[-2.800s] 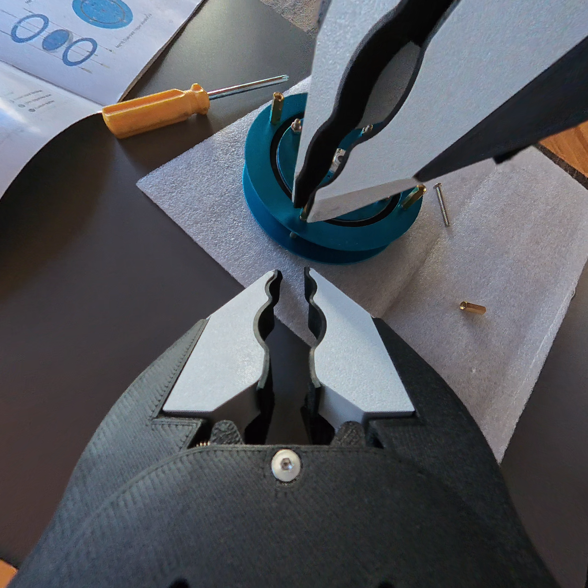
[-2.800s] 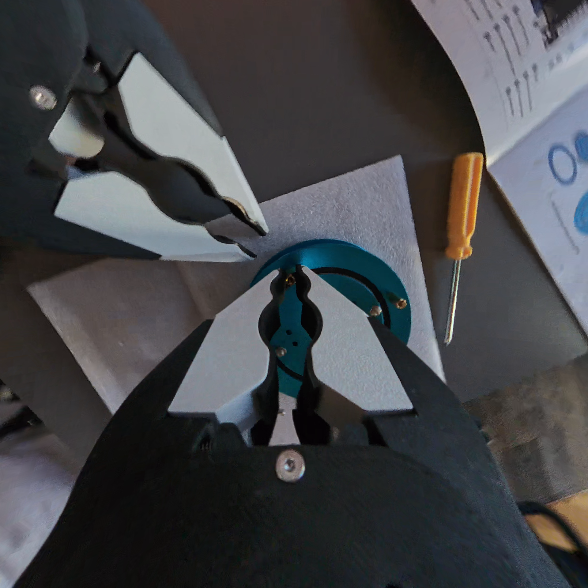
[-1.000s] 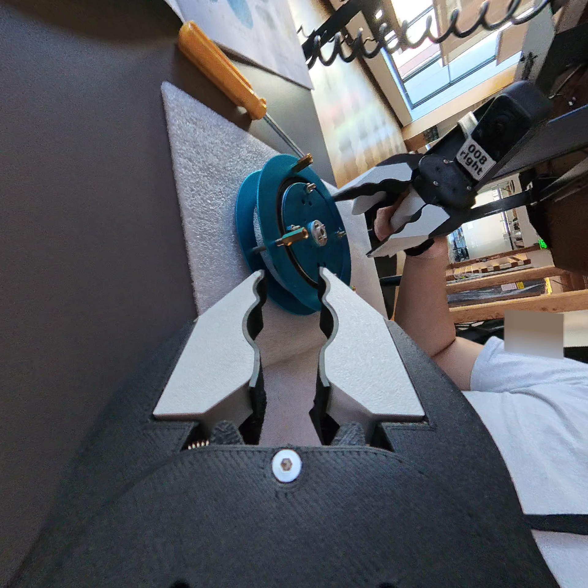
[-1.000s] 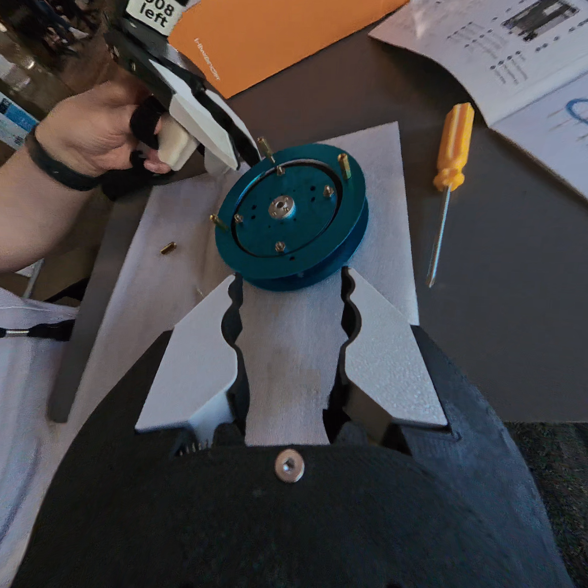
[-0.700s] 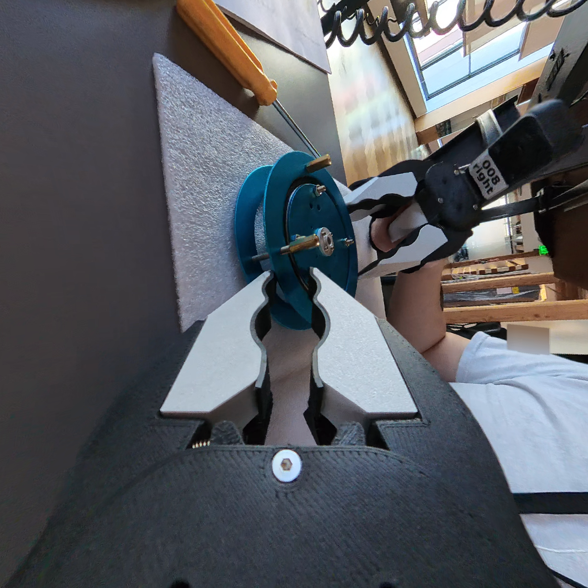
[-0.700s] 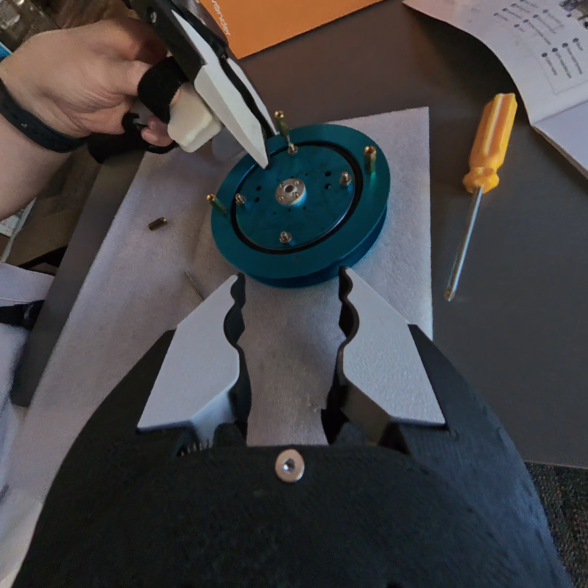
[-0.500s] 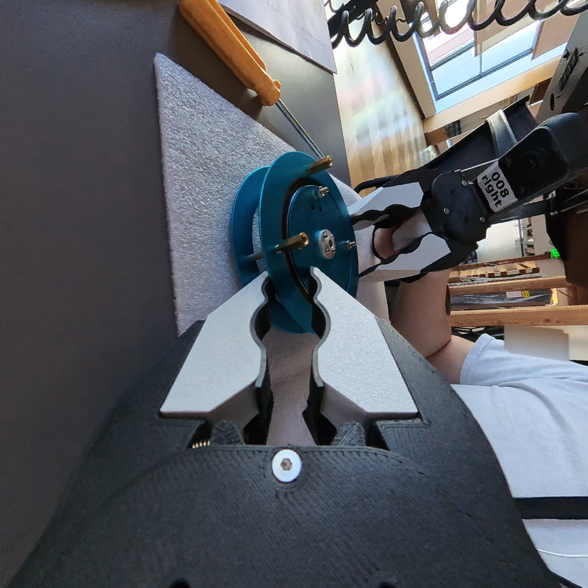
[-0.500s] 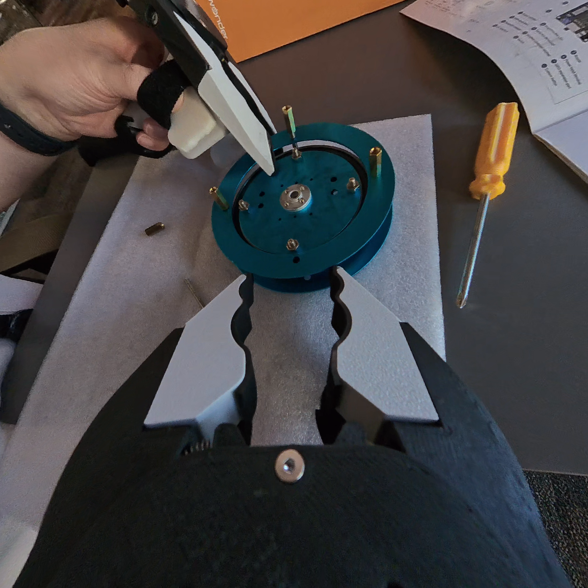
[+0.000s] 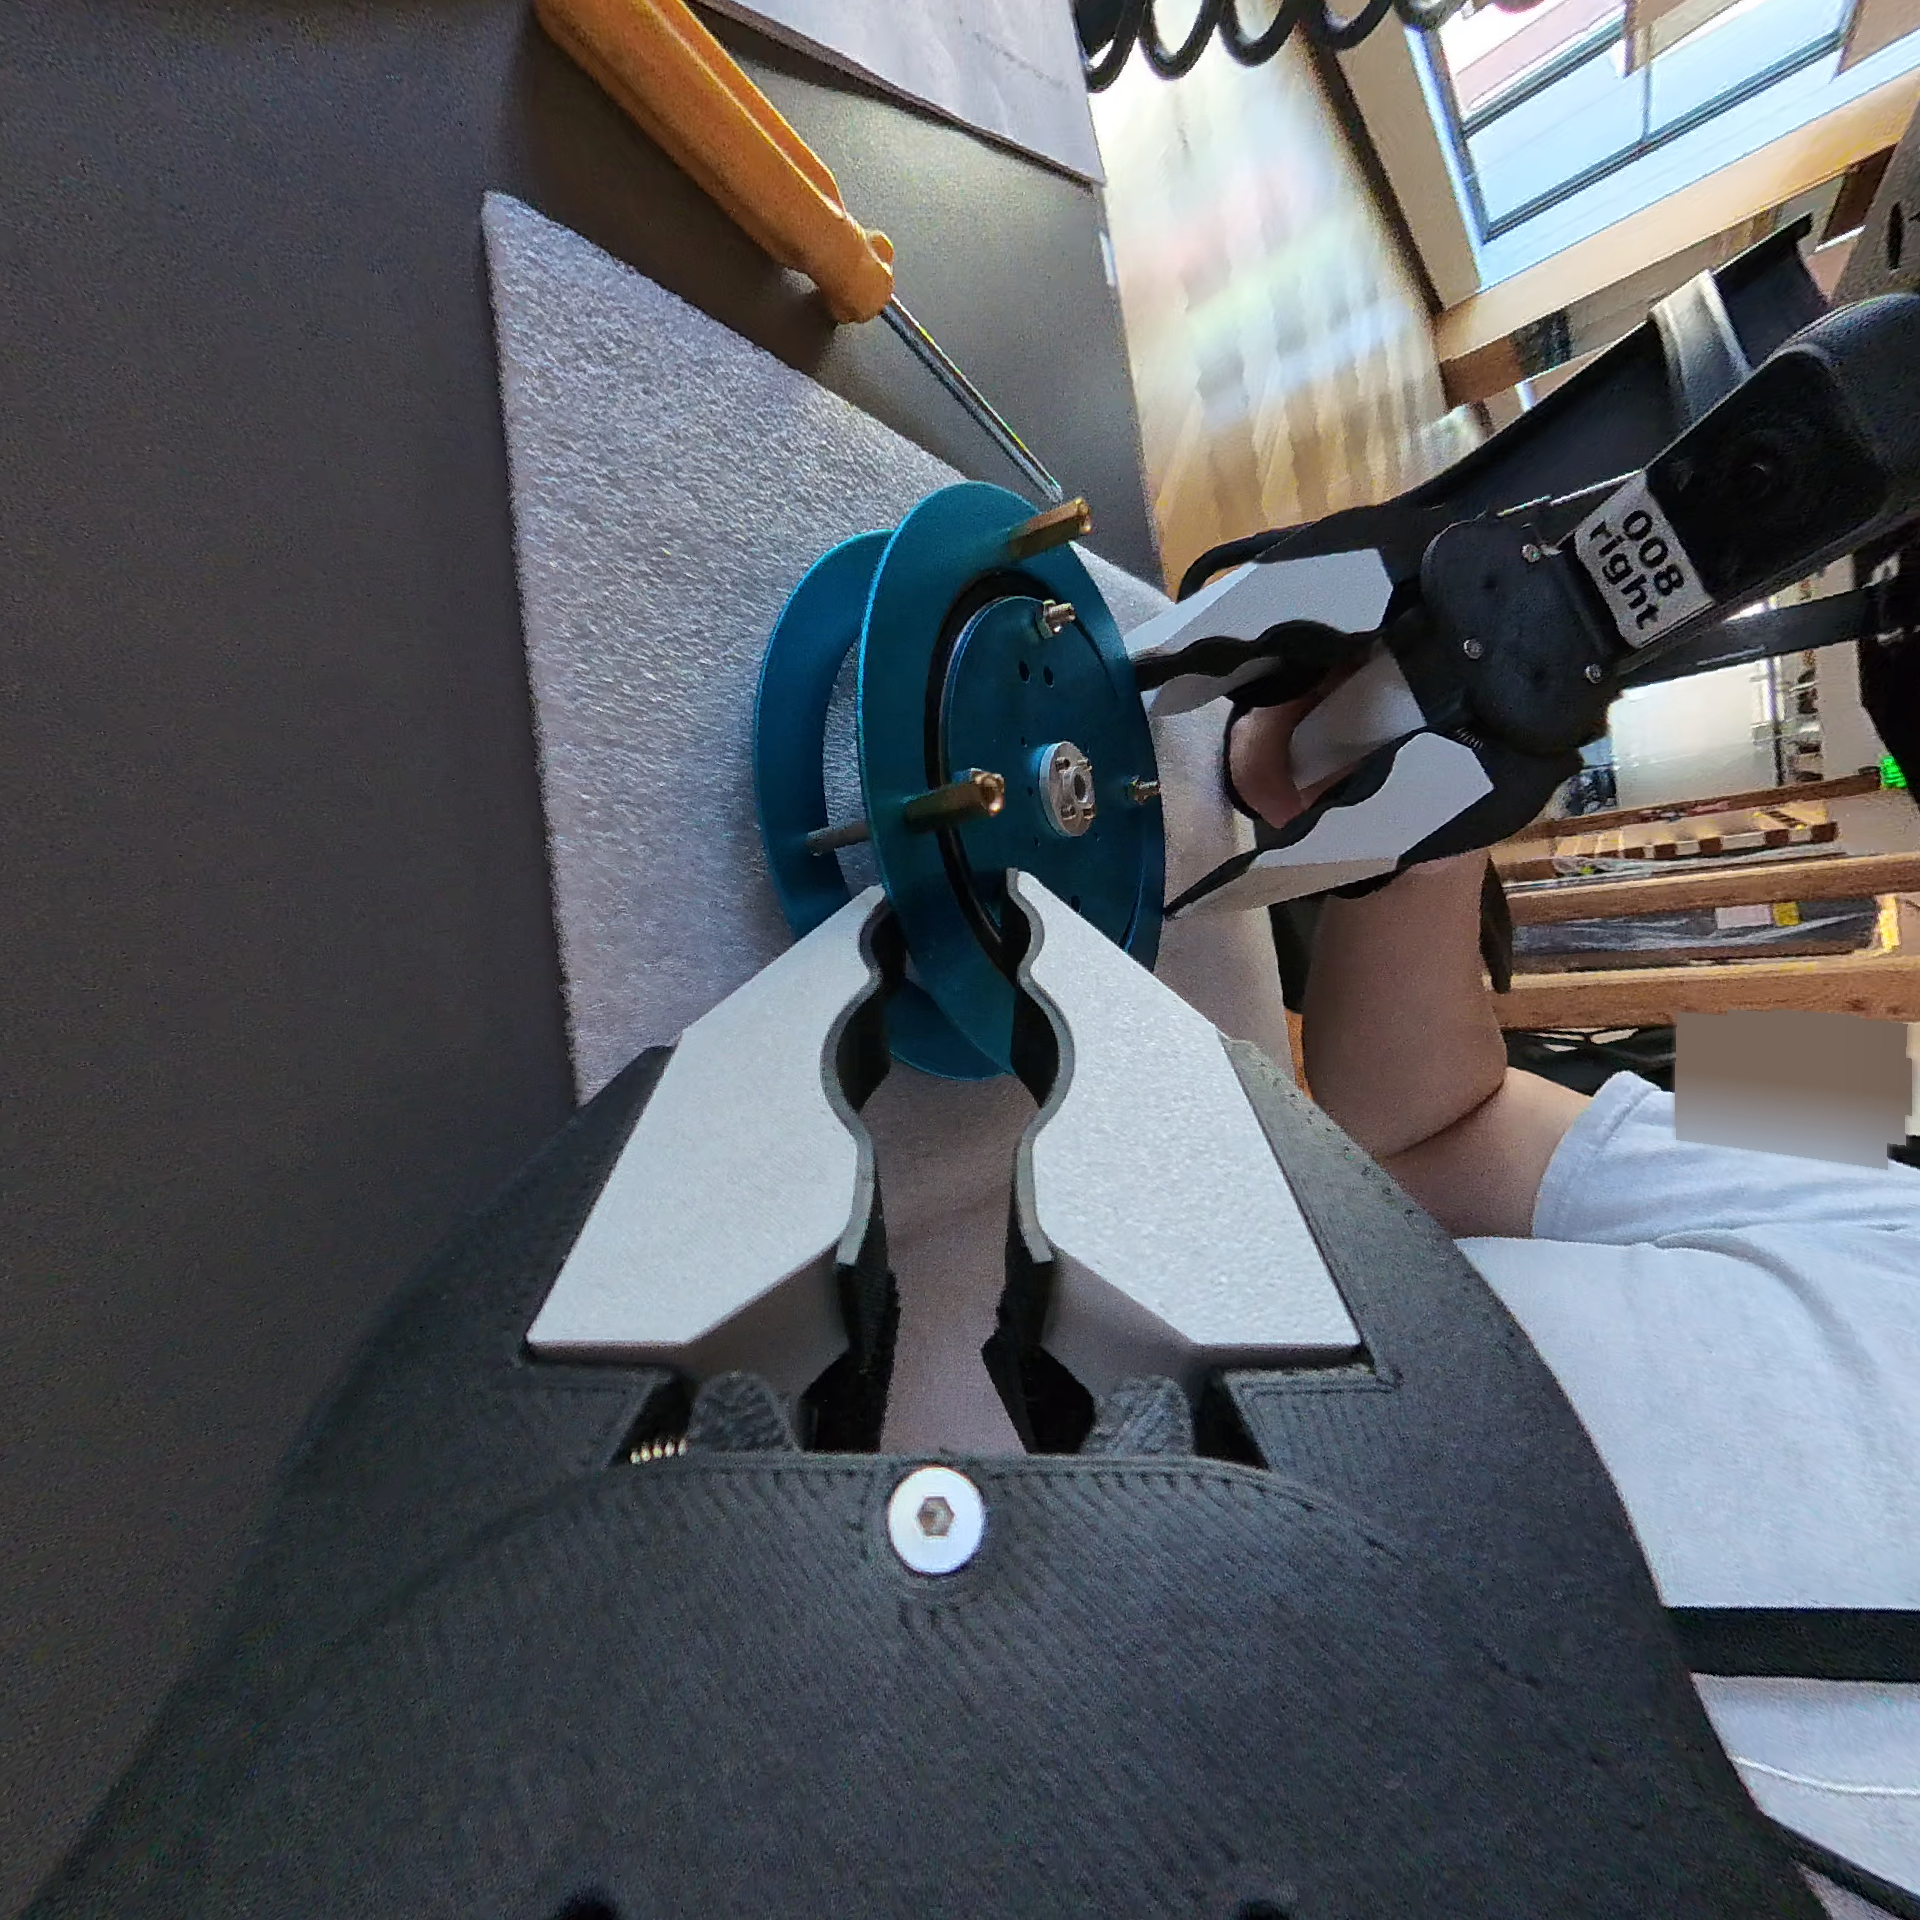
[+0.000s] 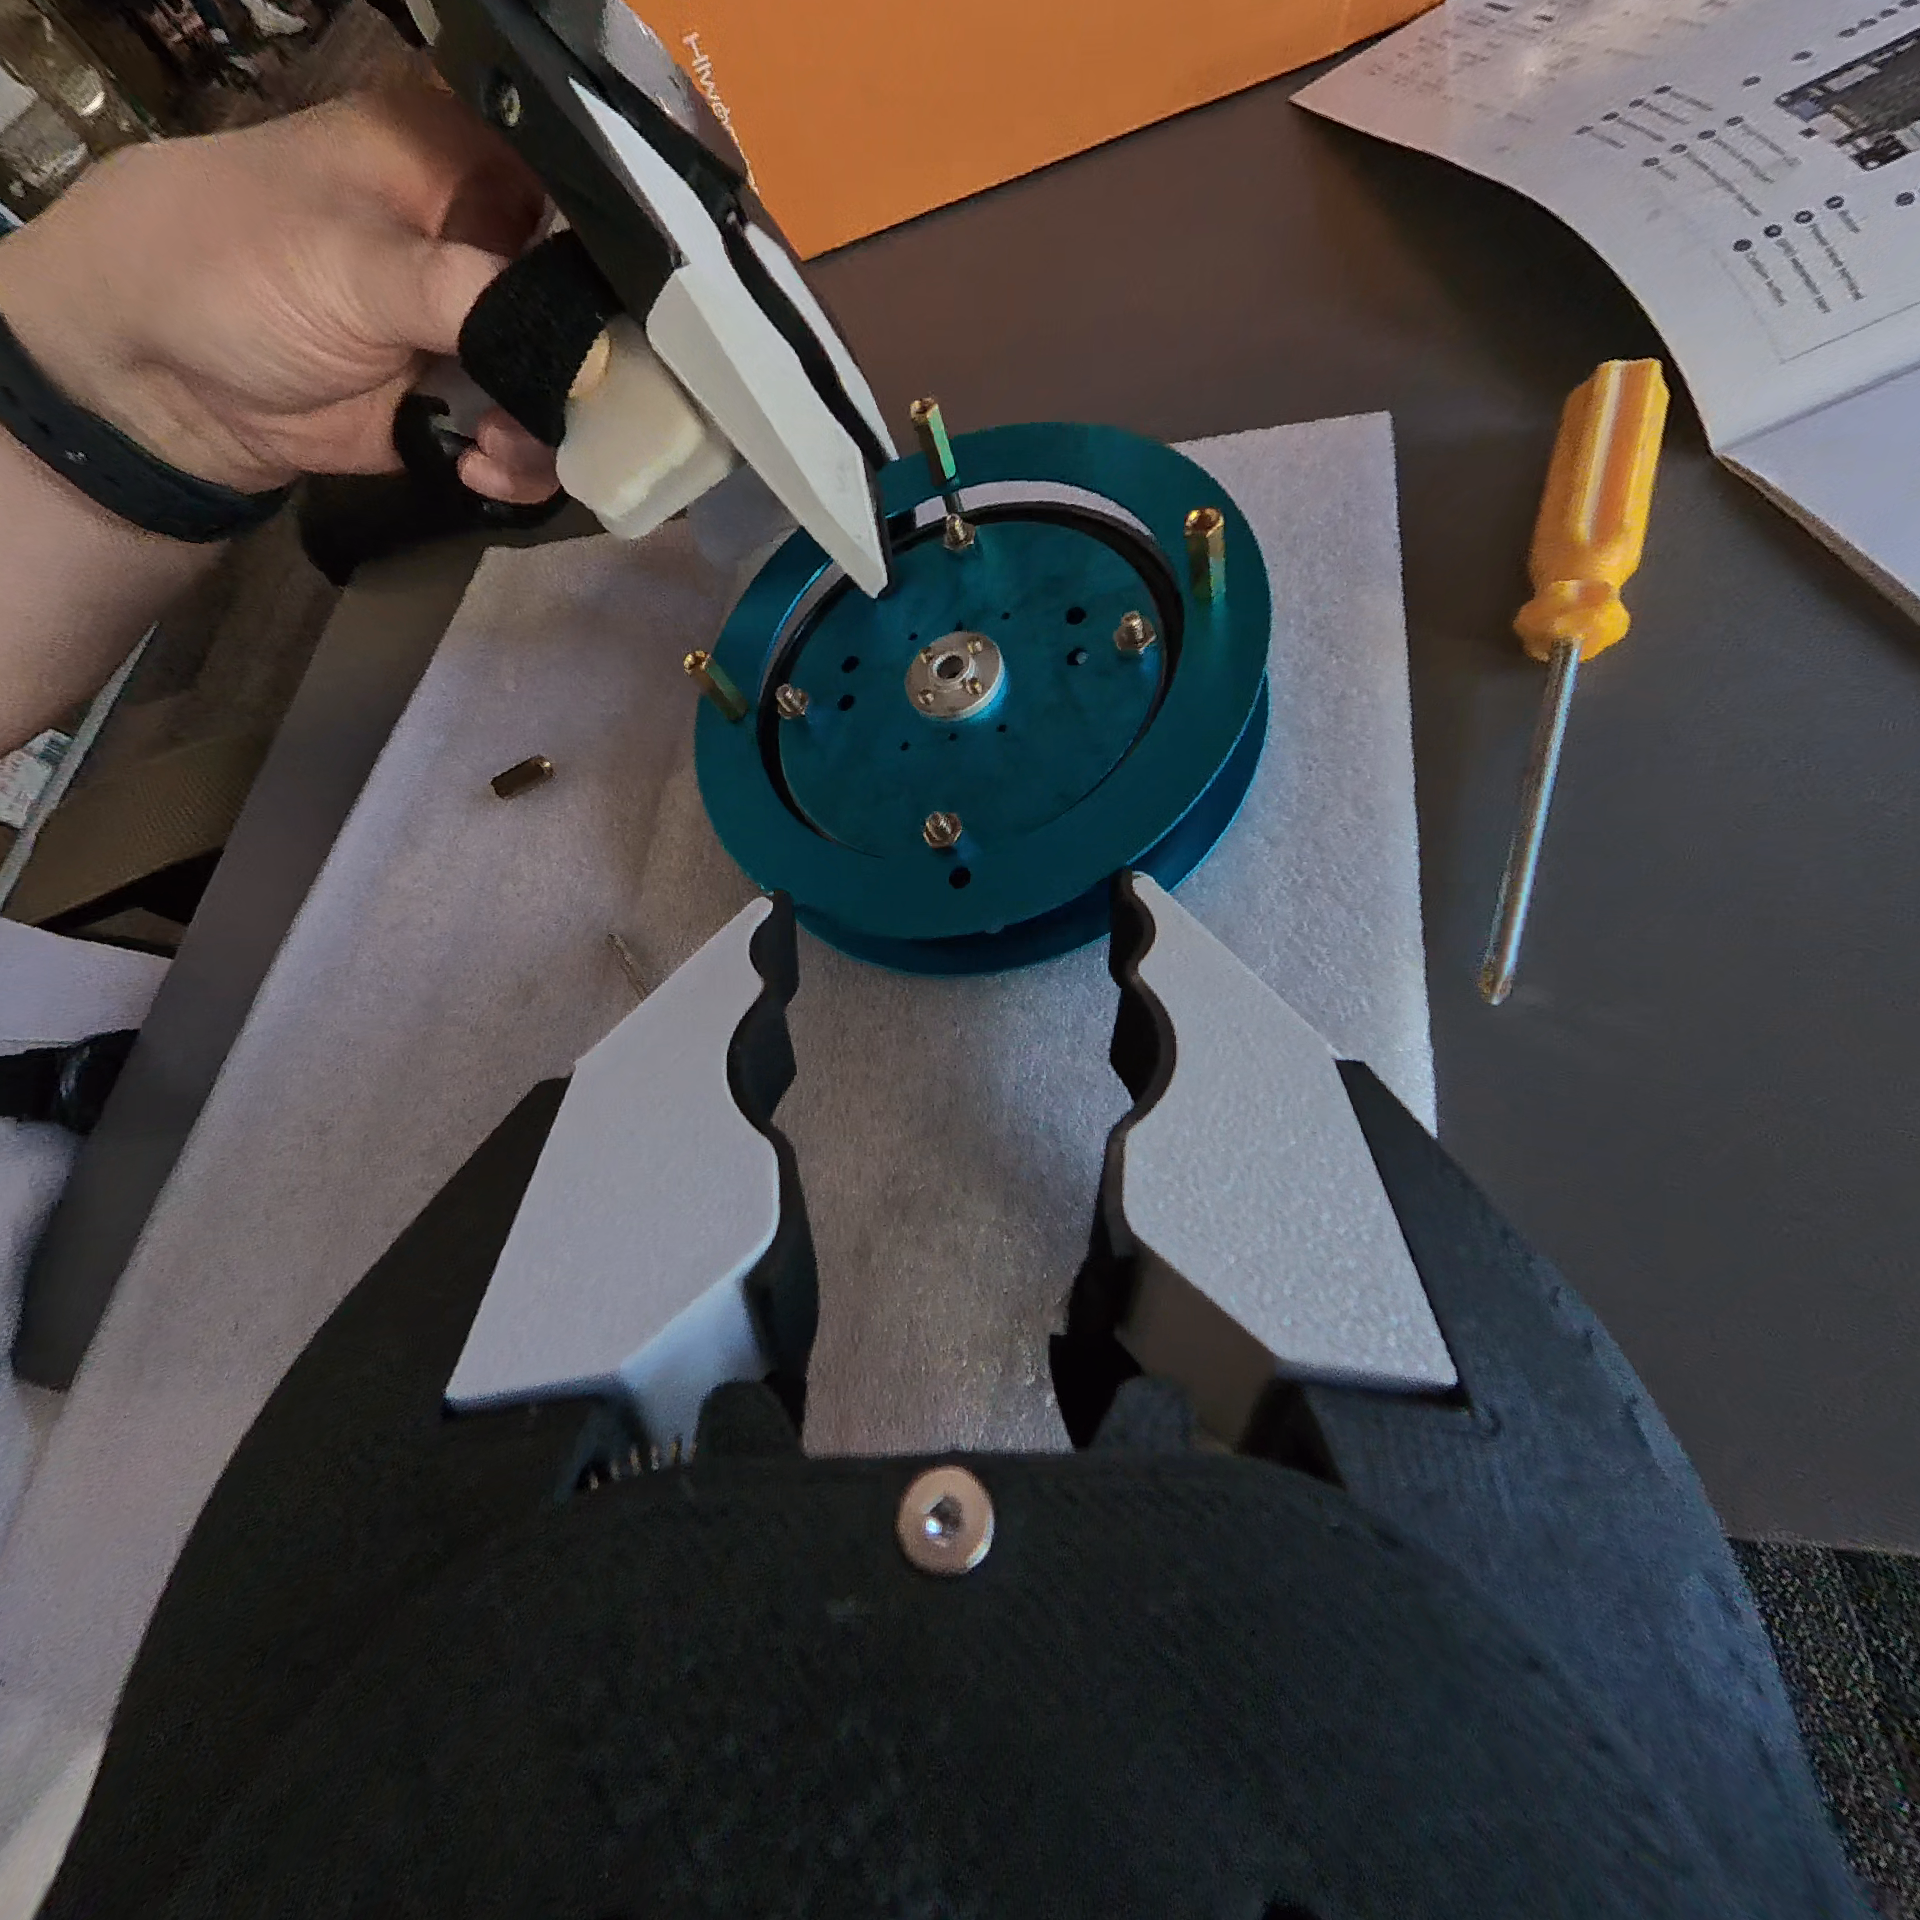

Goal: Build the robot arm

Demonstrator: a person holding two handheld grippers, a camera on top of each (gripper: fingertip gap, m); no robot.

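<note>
Your left gripper [image 9: 945, 920] has its jaws closed on the upper rim of the blue wheel [image 10: 987, 727], which sits on a white foam sheet [image 10: 1320, 582] on the dark table [image 10: 1714, 1195]. Your right gripper [image 10: 951, 894] hangs just short of the wheel's near edge with its jaws wide apart and nothing between them. Brass posts [image 10: 1203, 551] stand up from the wheel's rim. One loose brass post [image 10: 522, 775] lies on the foam to the left, and an orange screwdriver [image 10: 1558, 644] lies on the table to the right, beside an open booklet [image 10: 1766, 187].
</note>
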